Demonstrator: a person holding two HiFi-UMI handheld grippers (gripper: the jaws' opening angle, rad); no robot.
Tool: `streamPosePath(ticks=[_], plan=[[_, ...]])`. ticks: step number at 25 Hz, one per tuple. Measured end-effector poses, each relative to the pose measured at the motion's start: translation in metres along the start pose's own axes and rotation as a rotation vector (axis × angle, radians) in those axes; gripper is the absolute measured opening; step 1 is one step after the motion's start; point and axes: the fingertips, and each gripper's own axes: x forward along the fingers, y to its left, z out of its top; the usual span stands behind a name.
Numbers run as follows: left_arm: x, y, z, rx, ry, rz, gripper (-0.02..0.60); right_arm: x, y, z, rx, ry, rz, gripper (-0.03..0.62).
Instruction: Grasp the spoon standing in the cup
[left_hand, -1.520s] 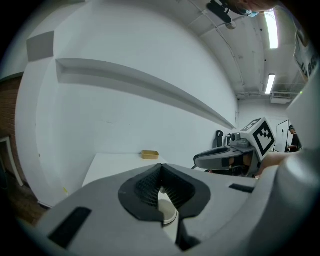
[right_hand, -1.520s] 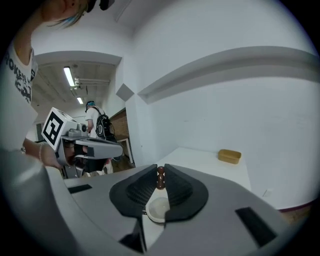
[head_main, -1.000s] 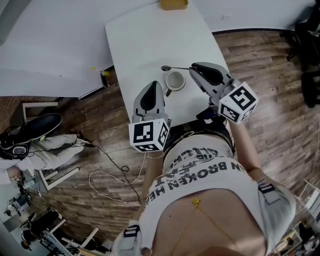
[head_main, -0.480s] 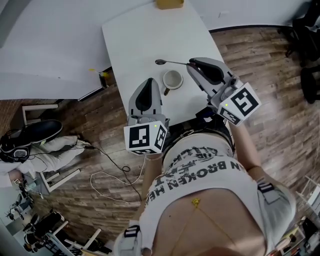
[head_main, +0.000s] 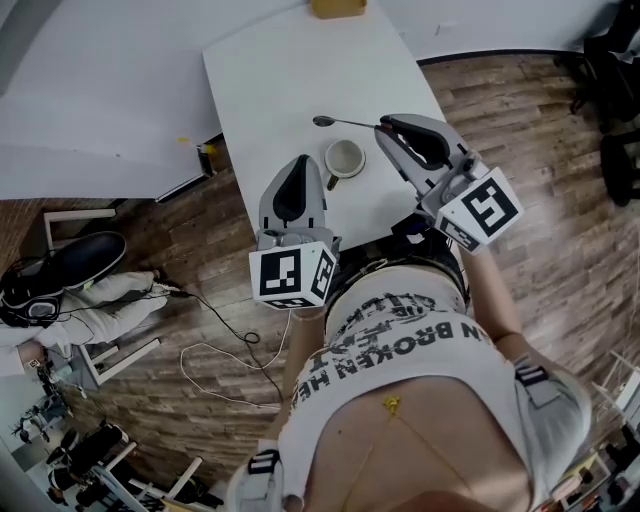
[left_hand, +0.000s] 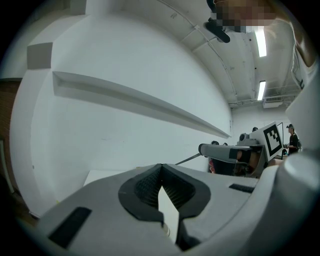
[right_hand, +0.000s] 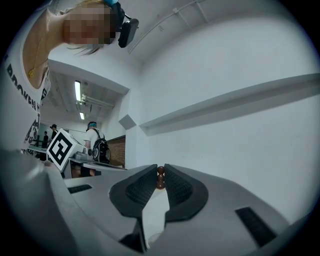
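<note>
A white cup (head_main: 343, 158) stands on the white table (head_main: 290, 70) near its front edge. The metal spoon (head_main: 343, 123) is out of the cup and lies level in the air just beyond it, bowl to the left. My right gripper (head_main: 384, 126) is shut on its handle. In the right gripper view the brown handle end (right_hand: 160, 178) sits pinched between the pads of the right gripper (right_hand: 160, 172). My left gripper (head_main: 303, 161) hovers left of the cup, shut and empty; its tips meet in the left gripper view (left_hand: 161, 167), where the spoon handle (left_hand: 189, 159) also shows.
A yellow-brown box (head_main: 338, 8) sits at the table's far edge. A white wall panel (head_main: 100, 90) runs left of the table. Cables (head_main: 230, 350) trail over the wooden floor on the left. The person's torso fills the bottom of the head view.
The right gripper has carried the spoon a little farther up and away from the cup. The left gripper has stayed beside the cup.
</note>
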Motion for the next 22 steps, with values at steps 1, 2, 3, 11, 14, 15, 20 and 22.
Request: streamPosePath(ticks=[1,2,3,11,14,15,20,22], plan=[[-0.0001,-0.0004,-0.0003,0.0,0.001,-0.001,-0.005,-0.0003,0.0001,0.0,-0.001,0.001,-0.001,0.044],[-0.0002,-0.0005,-0.0006,-0.001,0.002,-0.001,-0.005,-0.0005,0.0002,-0.0001,-0.003,0.002,-0.002,0.044],[-0.0004,-0.0003,-0.0009,-0.003,0.003,-0.001,-0.005,-0.0004,0.0003,-0.0002,-0.004,0.003,-0.002,0.044],[0.0009,0.003,-0.0045,-0.006,0.008,-0.001,-0.005,0.002,-0.0013,-0.0024,-0.007,0.011,-0.005,0.044],[-0.0001,0.0021,-0.0045,-0.006,0.009,-0.002,-0.004,0.0012,-0.0011,-0.0025,-0.008,0.014,-0.006,0.044],[-0.0006,0.0015,-0.0041,-0.006,0.009,-0.001,-0.005,0.0007,-0.001,-0.0022,-0.007,0.014,-0.006,0.044],[-0.0015,0.0023,-0.0035,-0.005,0.011,0.001,-0.005,0.0017,-0.0014,-0.0039,-0.006,0.023,-0.004,0.044],[-0.0014,0.0031,-0.0035,-0.005,0.013,0.002,-0.005,0.0025,-0.0018,-0.0053,-0.005,0.029,-0.003,0.044]])
